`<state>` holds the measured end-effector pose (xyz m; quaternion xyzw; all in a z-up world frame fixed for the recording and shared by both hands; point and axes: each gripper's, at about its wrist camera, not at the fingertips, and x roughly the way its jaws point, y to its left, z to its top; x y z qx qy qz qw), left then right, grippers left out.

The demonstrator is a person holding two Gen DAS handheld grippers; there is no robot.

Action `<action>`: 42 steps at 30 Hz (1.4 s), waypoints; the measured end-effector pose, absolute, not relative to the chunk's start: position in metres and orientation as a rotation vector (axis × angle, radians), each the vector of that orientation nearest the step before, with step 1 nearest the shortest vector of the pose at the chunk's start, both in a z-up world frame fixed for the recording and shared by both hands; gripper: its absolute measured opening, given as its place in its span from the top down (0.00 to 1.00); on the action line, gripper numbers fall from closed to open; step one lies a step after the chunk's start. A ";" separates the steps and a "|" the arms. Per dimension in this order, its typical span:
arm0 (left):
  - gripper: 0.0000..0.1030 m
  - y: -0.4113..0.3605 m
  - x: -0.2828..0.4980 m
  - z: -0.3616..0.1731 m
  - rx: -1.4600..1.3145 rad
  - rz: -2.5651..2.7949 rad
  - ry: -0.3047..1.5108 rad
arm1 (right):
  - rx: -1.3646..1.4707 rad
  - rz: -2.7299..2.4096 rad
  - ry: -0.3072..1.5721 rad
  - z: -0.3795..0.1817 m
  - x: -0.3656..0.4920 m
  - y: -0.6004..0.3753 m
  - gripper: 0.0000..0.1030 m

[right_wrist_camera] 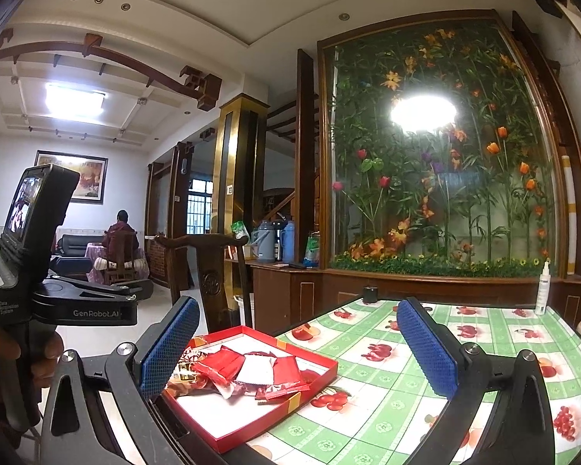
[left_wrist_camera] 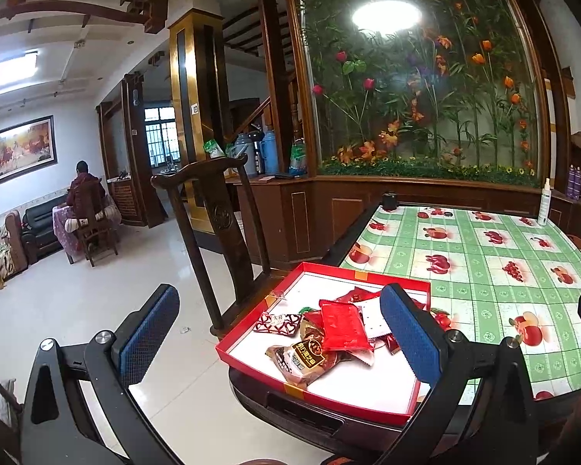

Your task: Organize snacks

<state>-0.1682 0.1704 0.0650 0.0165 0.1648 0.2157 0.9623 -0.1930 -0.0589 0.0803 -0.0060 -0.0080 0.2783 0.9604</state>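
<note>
A shallow red box [left_wrist_camera: 251,327] with a white floor sits on the near left corner of the table; it also shows in the right wrist view [right_wrist_camera: 310,385]. Several snack packets lie piled in it: a red packet [left_wrist_camera: 344,325], a brown packet [left_wrist_camera: 304,358], a small heart-patterned one [left_wrist_camera: 277,323], and red and white wrappers [right_wrist_camera: 251,368]. My left gripper [left_wrist_camera: 279,333] is open and empty, raised above the box's near edge. My right gripper [right_wrist_camera: 298,345] is open and empty, above the box and table. The left gripper's body [right_wrist_camera: 77,302] appears in the right wrist view.
The table carries a green checked cloth with fruit prints [left_wrist_camera: 484,255]. A white spray bottle [left_wrist_camera: 545,203] and a small black cylinder [left_wrist_camera: 389,199] stand at its far edge. A dark wooden chair [left_wrist_camera: 213,232] stands left of the table. A person sits far off at left.
</note>
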 end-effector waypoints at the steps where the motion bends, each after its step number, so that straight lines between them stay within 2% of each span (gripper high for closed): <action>1: 0.00 0.170 -0.168 0.065 0.034 0.442 0.332 | -0.013 0.565 -0.016 0.080 -0.193 -0.058 0.00; 42: 0.00 0.176 -0.167 0.059 0.031 0.432 0.346 | -0.044 0.578 -0.019 0.078 -0.197 -0.052 0.00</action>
